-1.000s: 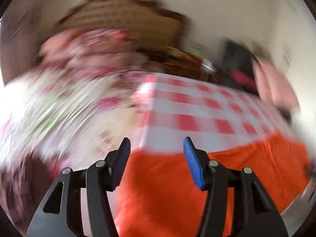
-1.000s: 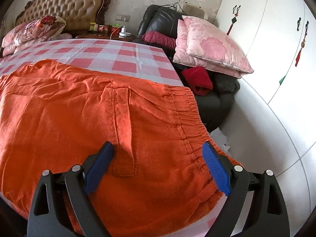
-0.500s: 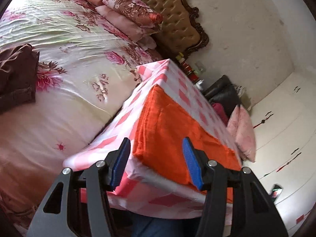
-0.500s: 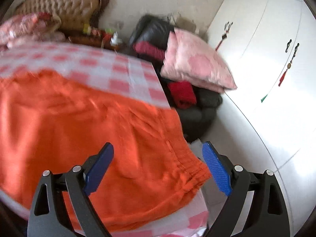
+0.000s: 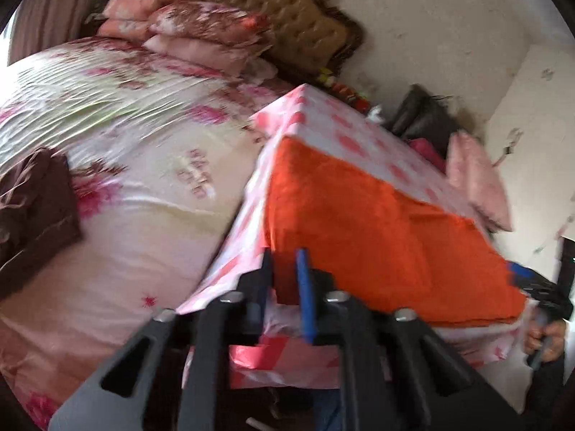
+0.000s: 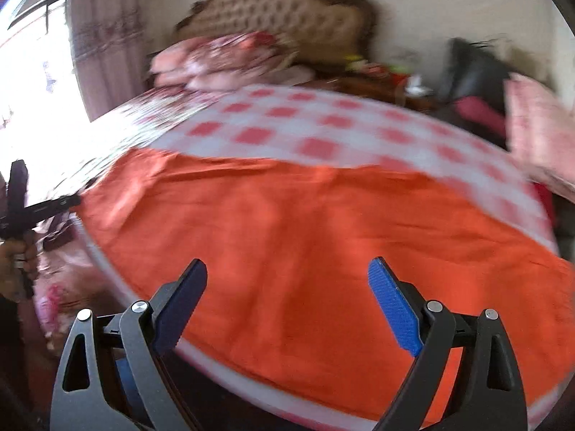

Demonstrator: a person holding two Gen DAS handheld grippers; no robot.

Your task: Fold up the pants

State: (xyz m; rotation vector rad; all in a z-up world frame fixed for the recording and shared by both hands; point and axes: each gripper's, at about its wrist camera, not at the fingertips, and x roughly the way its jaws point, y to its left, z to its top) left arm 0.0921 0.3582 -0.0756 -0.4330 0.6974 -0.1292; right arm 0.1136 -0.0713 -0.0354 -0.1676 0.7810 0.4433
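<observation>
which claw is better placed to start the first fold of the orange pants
Left. The left claw is closing on the pants' corner at the table edge, ready to lift. The right claw hangs wide open above the cloth, gripping nothing.

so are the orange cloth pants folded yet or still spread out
Spread flat: the orange cloth pants lie in one layer across the pink checked tablecloth, no fold visible.
</observation>
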